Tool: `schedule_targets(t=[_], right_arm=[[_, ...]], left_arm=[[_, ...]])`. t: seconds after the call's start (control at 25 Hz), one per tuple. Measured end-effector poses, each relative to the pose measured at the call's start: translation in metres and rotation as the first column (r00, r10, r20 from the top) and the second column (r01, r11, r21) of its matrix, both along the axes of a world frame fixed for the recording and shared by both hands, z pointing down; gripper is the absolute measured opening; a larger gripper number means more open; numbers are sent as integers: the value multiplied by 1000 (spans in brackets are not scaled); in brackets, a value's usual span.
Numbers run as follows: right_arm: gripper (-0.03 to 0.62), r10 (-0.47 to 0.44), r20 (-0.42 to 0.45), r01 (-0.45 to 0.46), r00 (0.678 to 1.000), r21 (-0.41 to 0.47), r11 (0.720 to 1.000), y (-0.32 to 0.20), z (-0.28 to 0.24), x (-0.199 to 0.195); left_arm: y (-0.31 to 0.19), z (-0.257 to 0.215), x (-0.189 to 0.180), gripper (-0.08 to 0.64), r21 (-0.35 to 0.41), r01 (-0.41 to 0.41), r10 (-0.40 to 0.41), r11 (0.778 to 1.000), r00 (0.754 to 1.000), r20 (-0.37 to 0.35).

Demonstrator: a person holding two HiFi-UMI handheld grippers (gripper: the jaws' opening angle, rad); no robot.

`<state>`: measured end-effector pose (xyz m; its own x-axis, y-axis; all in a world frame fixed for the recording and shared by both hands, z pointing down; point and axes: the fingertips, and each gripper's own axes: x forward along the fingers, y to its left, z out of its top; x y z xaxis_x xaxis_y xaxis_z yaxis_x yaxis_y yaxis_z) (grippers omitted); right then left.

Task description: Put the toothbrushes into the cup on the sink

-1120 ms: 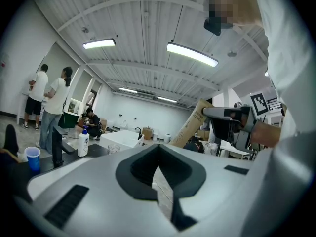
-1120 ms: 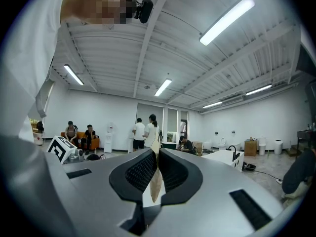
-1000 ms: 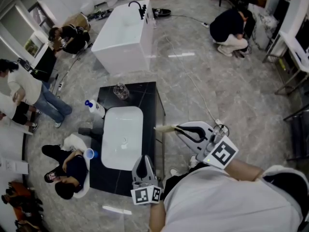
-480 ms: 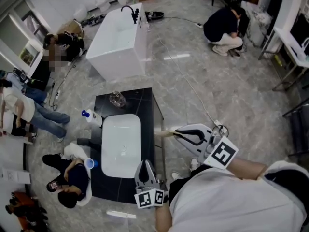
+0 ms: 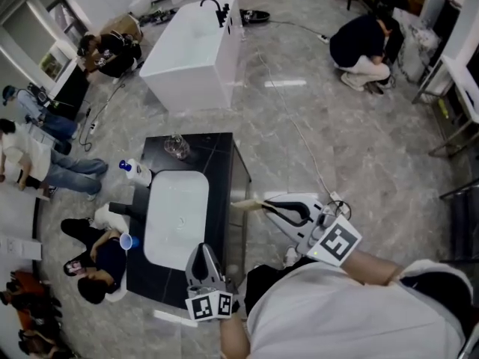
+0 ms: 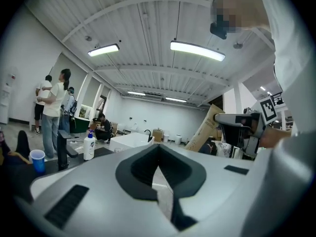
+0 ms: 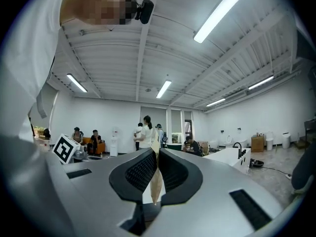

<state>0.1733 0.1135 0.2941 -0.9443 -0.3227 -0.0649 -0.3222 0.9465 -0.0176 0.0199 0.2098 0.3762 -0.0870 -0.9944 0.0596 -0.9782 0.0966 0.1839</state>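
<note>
- The right gripper (image 5: 268, 203) pinches a thin beige toothbrush (image 5: 245, 203) just off the counter's right edge; such a narrow hold may twist or slip.
- The glass cup (image 5: 177, 146) stands well apart at the counter's far end, so the brush tip could clip its rim and tip it.
- The left gripper (image 5: 200, 253) is closed on nothing.

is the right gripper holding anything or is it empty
Holding. The right gripper is shut on a thin beige toothbrush, clamped between its jaws in the right gripper view; in the head view the brush pokes out past the tips.
</note>
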Motion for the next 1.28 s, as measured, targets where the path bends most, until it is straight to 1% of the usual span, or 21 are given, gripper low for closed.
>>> schedule_targets(t=[0.12,0.36,0.52,0.64,1.0,1.12,1.28], right_arm=[[41,3,16,-3,1000,4,1000,-9,-4,10],[41,12,15,-12,1000,11,1000,-23,-6,26],[41,24,22,-24,999,7,1000,-28,-8,34],[41,32,23,-33,999,6,999,-32,-7,36],[41,38,7,-38,999,16,999,-38,-5,33],[41,34,4,-34,999,23,999,-42,-4,25],[41,28,-15,-28,999,22,999,-53,1,10]], left_arm=[[-14,-5,7,3,6,-5,5,1000,1000,8],[-37,-12,26,3,16,-36,35,999,999,19],[-42,-9,30,3,2,-39,39,999,999,16],[-45,-6,28,3,-3,-38,38,999,999,13],[-53,-6,21,3,13,-33,33,999,999,11],[-57,-3,16,3,17,-35,35,999,999,10],[-66,6,2,3,19,-24,24,1000,1000,-9]])
